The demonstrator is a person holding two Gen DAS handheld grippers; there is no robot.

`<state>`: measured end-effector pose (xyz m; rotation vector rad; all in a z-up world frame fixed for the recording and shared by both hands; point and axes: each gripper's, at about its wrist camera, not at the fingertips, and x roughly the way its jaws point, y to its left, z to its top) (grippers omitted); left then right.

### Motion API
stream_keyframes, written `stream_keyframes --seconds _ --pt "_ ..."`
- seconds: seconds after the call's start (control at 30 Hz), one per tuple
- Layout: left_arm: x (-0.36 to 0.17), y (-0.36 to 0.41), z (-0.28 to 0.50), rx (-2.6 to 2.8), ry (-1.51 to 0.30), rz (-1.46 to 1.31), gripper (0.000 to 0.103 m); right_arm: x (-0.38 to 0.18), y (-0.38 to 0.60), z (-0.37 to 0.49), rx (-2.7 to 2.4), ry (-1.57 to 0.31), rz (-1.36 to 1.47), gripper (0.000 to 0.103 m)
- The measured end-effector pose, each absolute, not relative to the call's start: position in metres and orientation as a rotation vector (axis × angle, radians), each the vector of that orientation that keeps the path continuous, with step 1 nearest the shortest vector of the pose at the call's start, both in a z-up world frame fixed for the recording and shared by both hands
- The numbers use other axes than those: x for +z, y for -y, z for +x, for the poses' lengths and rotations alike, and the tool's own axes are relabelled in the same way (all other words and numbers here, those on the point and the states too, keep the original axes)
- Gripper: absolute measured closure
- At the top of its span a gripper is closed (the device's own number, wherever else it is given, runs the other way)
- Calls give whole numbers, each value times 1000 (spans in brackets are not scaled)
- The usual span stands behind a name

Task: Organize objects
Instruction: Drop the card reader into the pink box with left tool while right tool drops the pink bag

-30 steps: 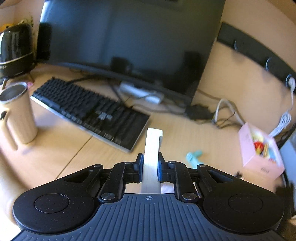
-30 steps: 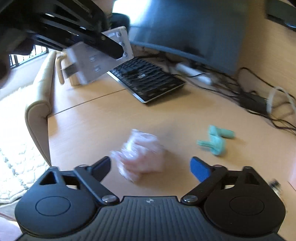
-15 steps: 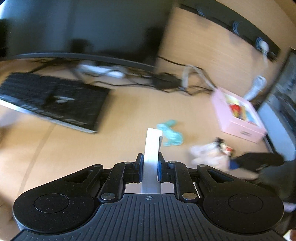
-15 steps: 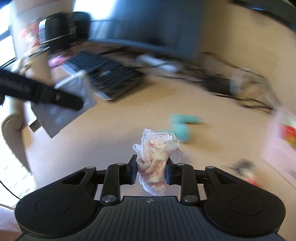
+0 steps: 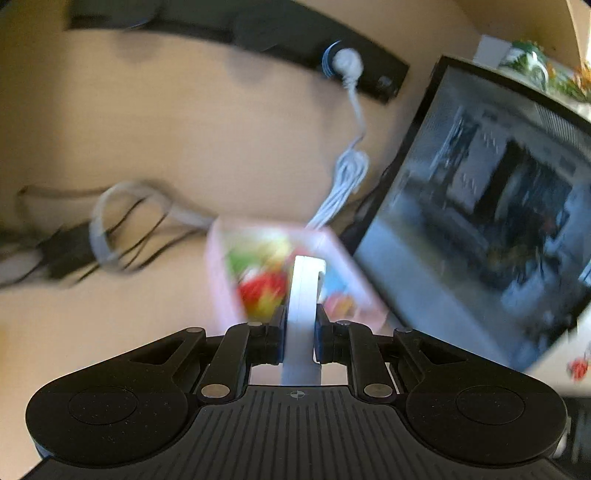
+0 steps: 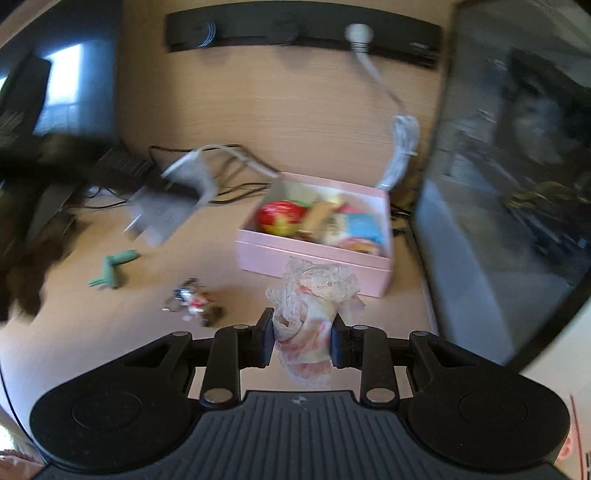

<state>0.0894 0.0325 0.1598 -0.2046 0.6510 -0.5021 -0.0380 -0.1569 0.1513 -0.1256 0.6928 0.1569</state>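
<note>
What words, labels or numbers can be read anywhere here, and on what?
None can be read.
Packets in the pink box: colourful print, too blurred to read.
White adapter in the left gripper: no text visible.
Black strip on the wall: marks too small to read.
Screen: only blurred reflections.

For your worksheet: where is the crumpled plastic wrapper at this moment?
In the right wrist view, the crumpled plastic wrapper is clamped in the right hand-held gripper, just in front of the pink box.
</note>
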Motion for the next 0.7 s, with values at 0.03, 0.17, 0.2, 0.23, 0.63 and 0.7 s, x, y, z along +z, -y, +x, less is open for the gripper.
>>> stream_keyframes --seconds 0.03,0.17,0.2,0.23,0.63,0.7 --pt "163 -21 104 -513 -633 -216 86 151 163 -39 146 -693 -115 75" --pt "168 16 146 -555 -584 -297 85 146 181 -34 147 -693 -53 75" --pt "167 27 158 -563 -584 -309 85 145 184 -34 150 -692 -48 75" --pt "167 34 166 -544 -587 -305 85 143 186 -32 154 -692 -45 75" --pt "129 5 126 -425 -730 -287 85 118 212 41 188 -728 36 75" --pt "119 -9 103 -439 -748 -280 84 125 212 66 196 -710 55 75"
